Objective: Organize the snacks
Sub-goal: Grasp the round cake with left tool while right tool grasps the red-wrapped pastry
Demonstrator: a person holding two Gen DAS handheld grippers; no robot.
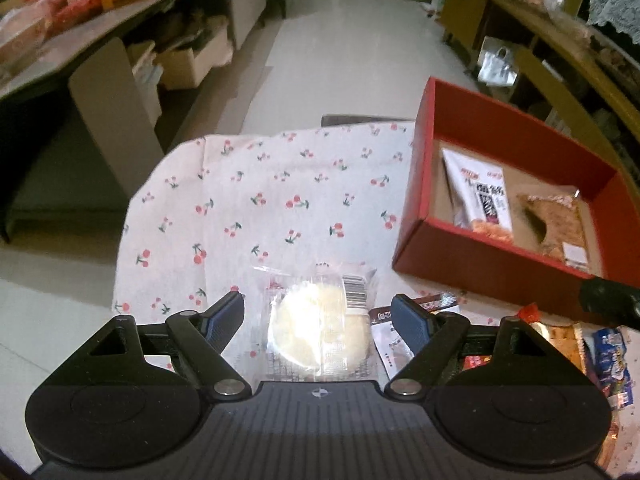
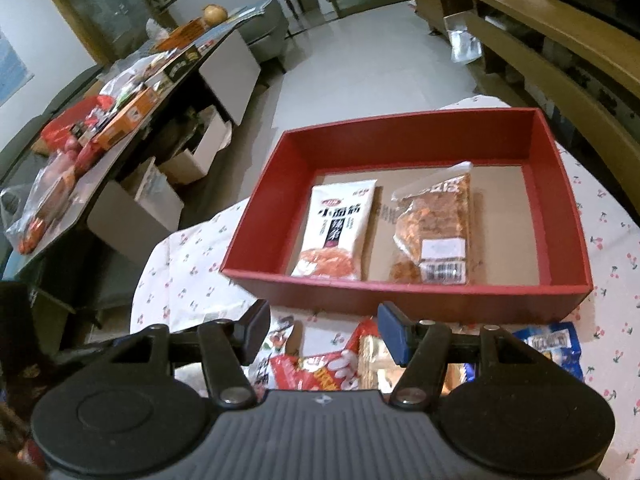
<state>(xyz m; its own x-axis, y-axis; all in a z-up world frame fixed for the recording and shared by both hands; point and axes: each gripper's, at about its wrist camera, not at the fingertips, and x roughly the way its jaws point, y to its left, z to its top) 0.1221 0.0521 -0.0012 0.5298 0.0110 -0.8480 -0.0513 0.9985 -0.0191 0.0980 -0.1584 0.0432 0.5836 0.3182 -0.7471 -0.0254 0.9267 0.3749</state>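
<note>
Two snack packets are already laid in the red cardboard box (image 2: 404,280); more are left outside it.

Just outside the box's near wall, a clear-wrapped round pale cake (image 1: 318,326) is framed by the left gripper (image 1: 318,312), its jaws held apart with no pad pressed on the wrapper. The right gripper (image 2: 322,330) is held apart over a red-and-white snack bag (image 2: 320,372) near the same wall. The slick film could be pinched alone and slipped, or the soft cake crushed, if the jaws are closed carelessly.
</note>
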